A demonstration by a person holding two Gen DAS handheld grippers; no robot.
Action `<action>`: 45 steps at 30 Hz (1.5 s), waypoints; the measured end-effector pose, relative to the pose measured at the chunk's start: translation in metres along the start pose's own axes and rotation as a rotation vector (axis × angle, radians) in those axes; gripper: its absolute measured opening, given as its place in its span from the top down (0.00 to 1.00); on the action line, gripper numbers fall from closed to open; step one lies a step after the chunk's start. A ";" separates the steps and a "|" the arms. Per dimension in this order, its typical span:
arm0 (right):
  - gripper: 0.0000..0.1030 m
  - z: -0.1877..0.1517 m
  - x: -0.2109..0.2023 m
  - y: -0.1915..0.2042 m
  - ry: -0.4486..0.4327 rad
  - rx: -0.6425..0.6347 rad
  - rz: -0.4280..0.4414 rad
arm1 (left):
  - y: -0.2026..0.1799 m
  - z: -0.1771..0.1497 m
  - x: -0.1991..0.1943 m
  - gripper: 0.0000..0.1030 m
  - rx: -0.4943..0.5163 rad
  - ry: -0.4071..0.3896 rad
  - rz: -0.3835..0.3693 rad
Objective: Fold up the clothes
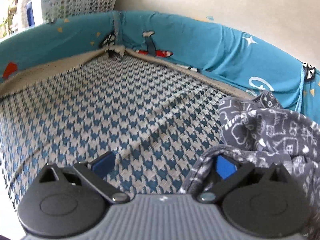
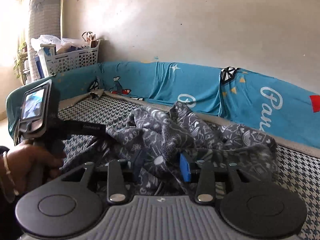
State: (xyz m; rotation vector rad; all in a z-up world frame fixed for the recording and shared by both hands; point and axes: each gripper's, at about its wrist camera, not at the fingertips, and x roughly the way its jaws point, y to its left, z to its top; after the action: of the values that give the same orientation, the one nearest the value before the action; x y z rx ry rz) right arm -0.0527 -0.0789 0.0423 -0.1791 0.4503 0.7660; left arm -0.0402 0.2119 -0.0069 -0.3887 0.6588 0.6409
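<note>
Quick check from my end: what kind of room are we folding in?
Probably a bedroom at home: a houndstooth mattress edged by a blue cartoon-print bumper, with a stuffed laundry basket against a plain wall.

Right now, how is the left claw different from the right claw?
The left claw stands wide, with grey printed cloth draped only over one finger; the right claw stands narrower, with that cloth bunched between its fingers, not visibly pinched. Both have blue pads and hover over the houndstooth mat.
</note>
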 end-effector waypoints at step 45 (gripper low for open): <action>0.75 -0.017 0.023 -0.056 -0.058 0.311 -0.525 | 0.040 -0.011 -0.049 0.00 0.160 0.018 -0.310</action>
State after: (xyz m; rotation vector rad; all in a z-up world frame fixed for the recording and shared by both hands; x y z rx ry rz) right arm -0.0049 -0.1098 0.0161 0.0187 0.4359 0.1810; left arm -0.1017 0.2155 0.0128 -0.3388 0.6460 0.2886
